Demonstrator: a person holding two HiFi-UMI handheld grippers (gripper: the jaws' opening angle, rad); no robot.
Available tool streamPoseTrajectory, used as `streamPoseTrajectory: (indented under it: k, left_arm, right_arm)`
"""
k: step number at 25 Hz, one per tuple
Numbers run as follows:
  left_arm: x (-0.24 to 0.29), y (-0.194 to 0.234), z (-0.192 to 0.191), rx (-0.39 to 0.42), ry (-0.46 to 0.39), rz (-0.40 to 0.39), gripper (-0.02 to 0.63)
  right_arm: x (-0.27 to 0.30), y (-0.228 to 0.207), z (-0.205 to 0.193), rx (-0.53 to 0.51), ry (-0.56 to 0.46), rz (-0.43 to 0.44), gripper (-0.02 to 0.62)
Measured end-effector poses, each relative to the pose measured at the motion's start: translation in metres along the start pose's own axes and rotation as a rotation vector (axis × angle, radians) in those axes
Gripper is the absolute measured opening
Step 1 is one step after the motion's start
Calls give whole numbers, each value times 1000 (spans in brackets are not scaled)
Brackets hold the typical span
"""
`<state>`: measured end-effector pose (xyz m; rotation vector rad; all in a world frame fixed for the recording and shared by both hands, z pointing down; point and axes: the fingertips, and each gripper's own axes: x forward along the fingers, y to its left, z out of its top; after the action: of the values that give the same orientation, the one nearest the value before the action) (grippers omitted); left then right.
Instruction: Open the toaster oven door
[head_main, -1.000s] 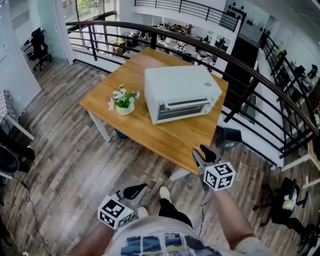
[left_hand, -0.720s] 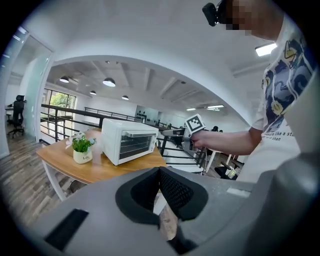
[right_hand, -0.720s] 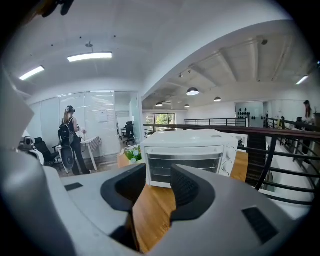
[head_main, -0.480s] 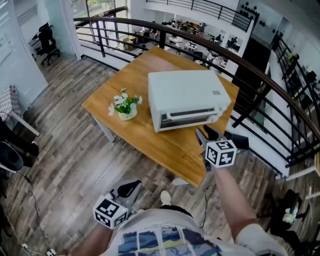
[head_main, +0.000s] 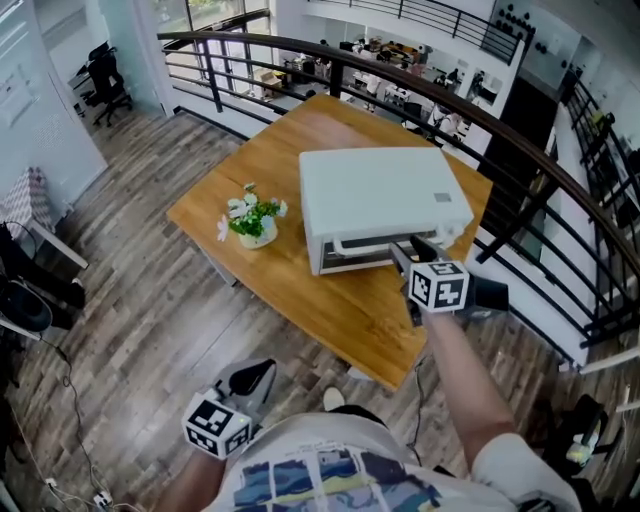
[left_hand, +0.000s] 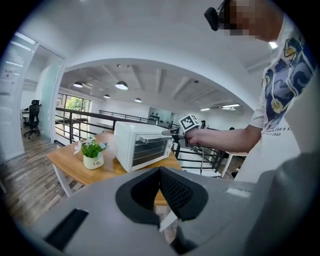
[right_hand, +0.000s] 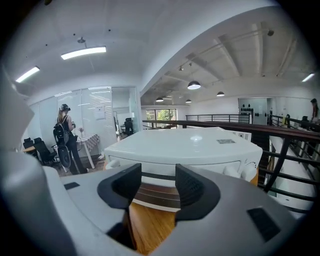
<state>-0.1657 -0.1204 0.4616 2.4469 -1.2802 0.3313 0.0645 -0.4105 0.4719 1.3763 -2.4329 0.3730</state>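
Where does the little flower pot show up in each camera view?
Head view: flower pot left of centre, left of the toaster oven.
Left gripper view: left of centre, also left of the toaster oven.
Right gripper view: not in it.
Shared landmark: the toaster oven.

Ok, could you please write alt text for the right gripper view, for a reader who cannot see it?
The right gripper, jaws opening with nothing between them, faces the closed door of a white toaster oven on a wooden table. A dark railing and a standing person are in the background.
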Motion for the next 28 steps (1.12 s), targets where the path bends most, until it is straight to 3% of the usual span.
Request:
streamPoseTrajectory:
  k: [11,28]
  left_arm:
    - [10,12,4,-15,-2,51,3]
    - [6,9,2,-15,13,37,3]
  right_arm:
    - [32,-22,-5,48,32,-19,235]
    - [22,-22,-14,36,40,-52,231]
